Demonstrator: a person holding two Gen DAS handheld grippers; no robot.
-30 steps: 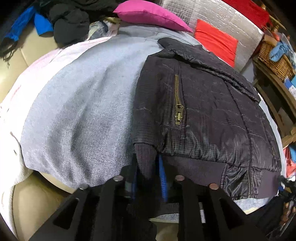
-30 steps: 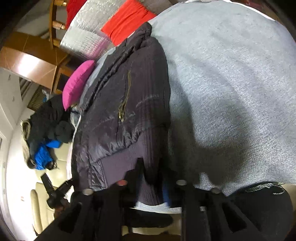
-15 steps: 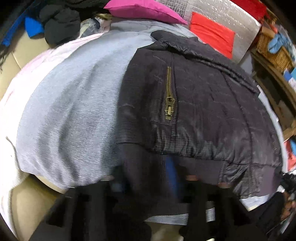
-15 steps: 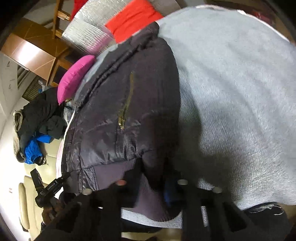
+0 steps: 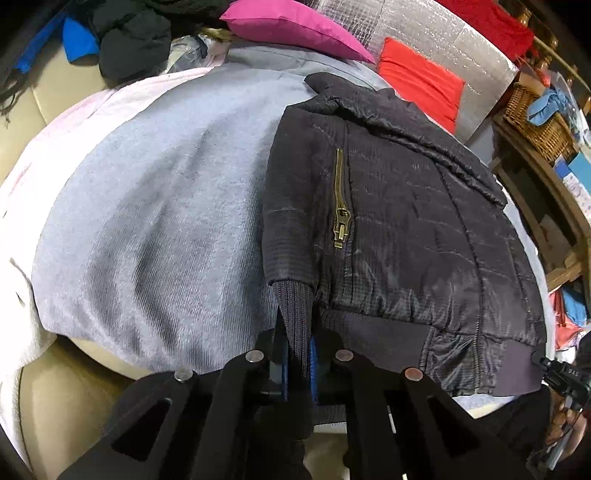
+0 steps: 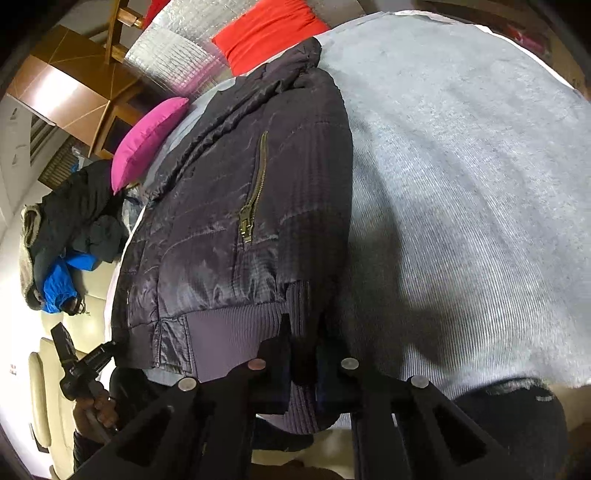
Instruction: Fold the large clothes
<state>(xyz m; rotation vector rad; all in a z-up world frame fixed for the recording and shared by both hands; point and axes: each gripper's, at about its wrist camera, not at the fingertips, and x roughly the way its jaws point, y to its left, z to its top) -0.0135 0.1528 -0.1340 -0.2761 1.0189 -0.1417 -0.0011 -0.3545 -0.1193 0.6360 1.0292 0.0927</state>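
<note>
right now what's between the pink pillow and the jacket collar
In the left wrist view, only a strip of grey blanket separates the pink pillow from the dark jacket collar.

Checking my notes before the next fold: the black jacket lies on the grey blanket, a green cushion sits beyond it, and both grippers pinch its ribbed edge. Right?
Nearly: the cushion is pink, not green, as the left wrist view shows.

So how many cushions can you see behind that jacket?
2. A pink cushion lies at the far edge of the grey blanket; a red cushion leans against the silver sheet. More may be hidden.
</note>
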